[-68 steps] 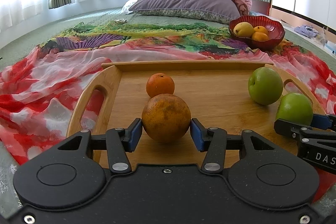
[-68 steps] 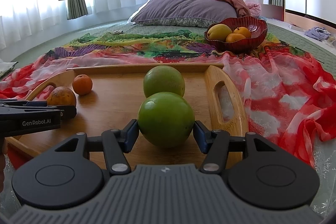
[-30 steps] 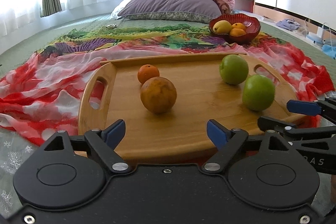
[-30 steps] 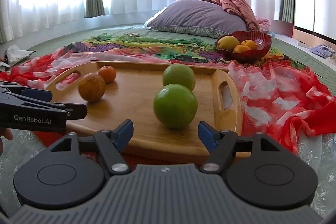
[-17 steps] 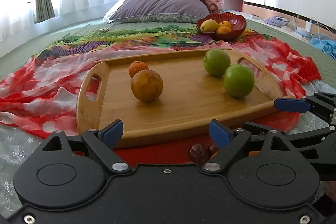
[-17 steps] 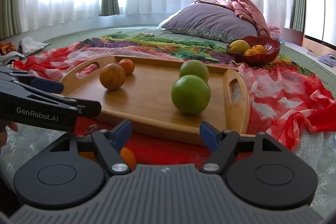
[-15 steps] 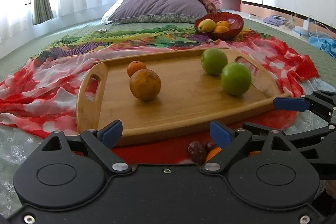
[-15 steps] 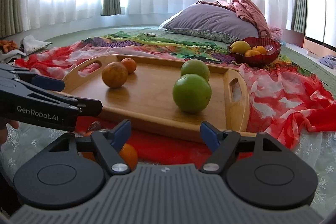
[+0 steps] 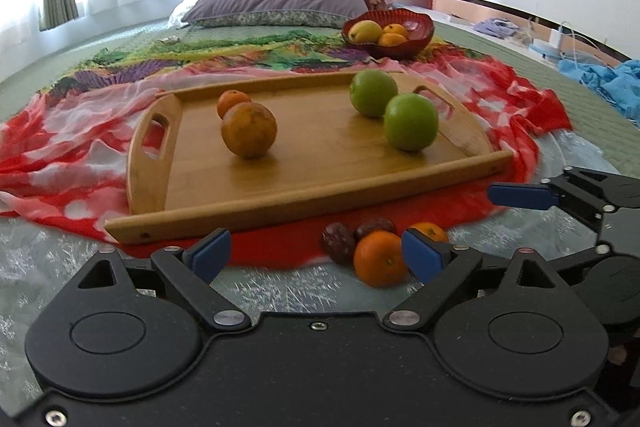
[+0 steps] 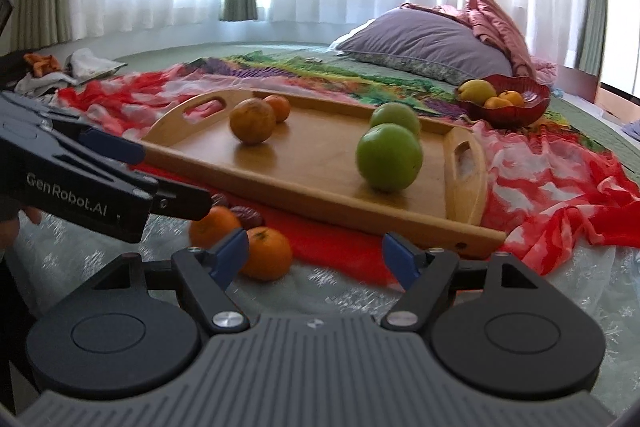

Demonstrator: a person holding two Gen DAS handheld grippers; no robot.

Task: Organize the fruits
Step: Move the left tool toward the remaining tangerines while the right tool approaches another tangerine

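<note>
Both tongs, left and right, gape empty before the wooden tray bearing four fruits.

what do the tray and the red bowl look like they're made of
Tray: looks like bamboo or light wood, going by the fine straight grain, honey colour and cut-out handles, with a smooth satin finish. Red bowl: probably glass or glossy plastic, translucent dark red with a wavy rim; the material cannot be told for sure.

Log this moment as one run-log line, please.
left gripper: open, empty | right gripper: open, empty | tray: two oranges, two green apples | loose fruit: on cloth before tray | next: likely loose fruit
</note>
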